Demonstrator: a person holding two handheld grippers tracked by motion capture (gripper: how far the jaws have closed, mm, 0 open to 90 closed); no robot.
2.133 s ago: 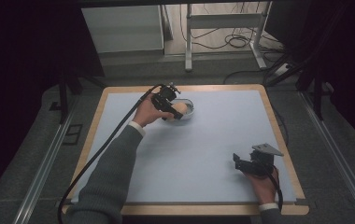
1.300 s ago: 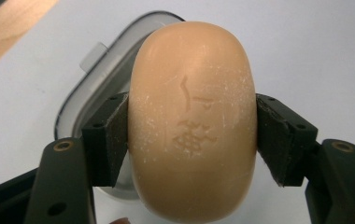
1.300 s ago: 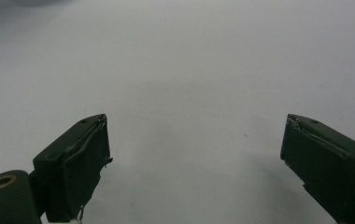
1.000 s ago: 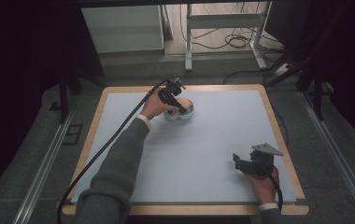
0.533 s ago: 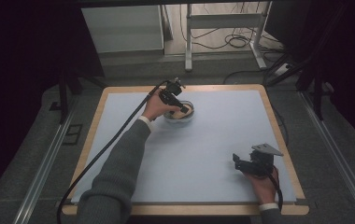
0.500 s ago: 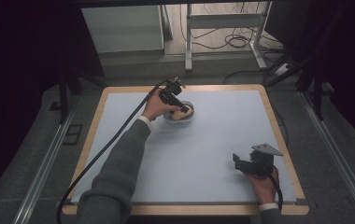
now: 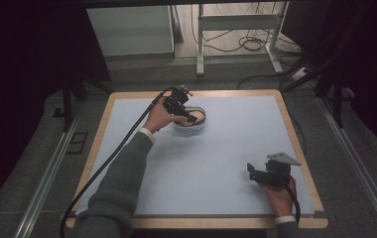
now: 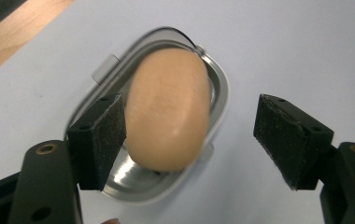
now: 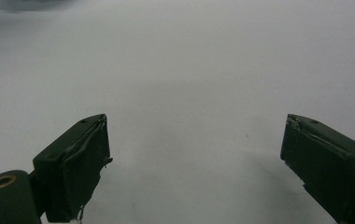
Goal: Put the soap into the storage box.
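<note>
Resting near the front right corner of the surface (image 7: 216, 163), the right hand-held gripper (image 7: 252, 171) sits in the person's right hand (image 7: 278, 194), with a grey three-cornered plate on top and a cable trailing back along the wrist. Its jaws stand wide apart with nothing between them; in the right gripper view the right hand-held gripper (image 9: 192, 163) looks along the bare pale blue sheet, close above it.

That sheet covers most of the surface, leaving a band of light wood showing around the edge.

Farther back, a grey sleeve (image 7: 122, 188) reaches forward from the bottom left, and the left hand (image 7: 159, 118) holds the left hand-held gripper (image 7: 189, 118) over a small metal dish (image 7: 200, 119) near the far middle of the surface. A black cable runs from this tool down the left side and off the front edge.

In the left gripper view the left hand-held gripper (image 8: 189, 133) is spread open above the dish (image 8: 215, 88), an oval tray with rounded corners and a small tab on its rim. A smooth tan egg-shaped piece (image 8: 168, 123) lies between the jaws. The left pad (image 8: 98, 140) sits right against its side, though real contact cannot be told, while the right pad (image 8: 285, 135) is well clear of it. The tan piece is blurred, and whether it lies in the dish or just above it cannot be told.

Beyond the surface, grey floor carries a white cabinet (image 7: 129, 30), a metal frame (image 7: 238, 34) and loose cables.
</note>
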